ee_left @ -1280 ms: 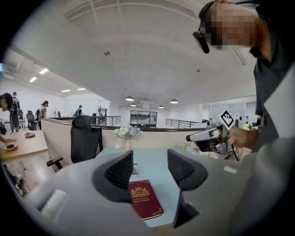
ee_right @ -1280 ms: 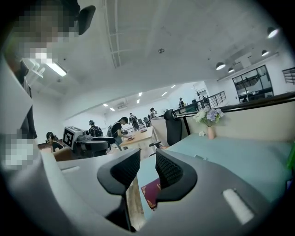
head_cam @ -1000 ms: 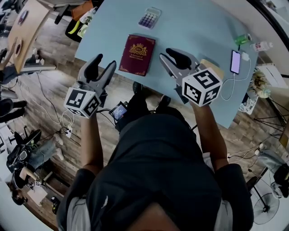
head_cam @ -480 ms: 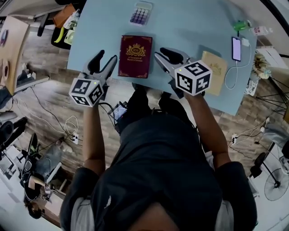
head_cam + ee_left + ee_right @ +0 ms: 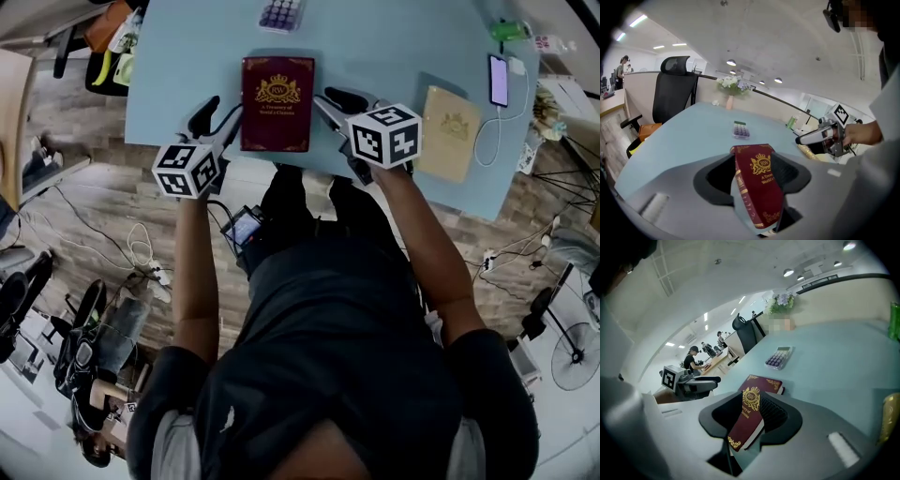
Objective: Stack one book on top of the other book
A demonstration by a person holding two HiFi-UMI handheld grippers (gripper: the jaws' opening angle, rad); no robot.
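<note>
My left gripper (image 5: 220,110) and right gripper (image 5: 330,98) both gape wide and empty, flanking the glossy maroon book (image 5: 277,90) on the smooth blue table (image 5: 394,47).

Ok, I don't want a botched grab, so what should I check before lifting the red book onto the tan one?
1. Left gripper jaws apart: ok.
2. Right gripper jaws apart: ok.
3. Red book flat on the table between the grippers: ok.
4. Tan book cover bare, ready to receive: ok.
5. Grip on the red book: not ok, neither gripper holds it.
</note>
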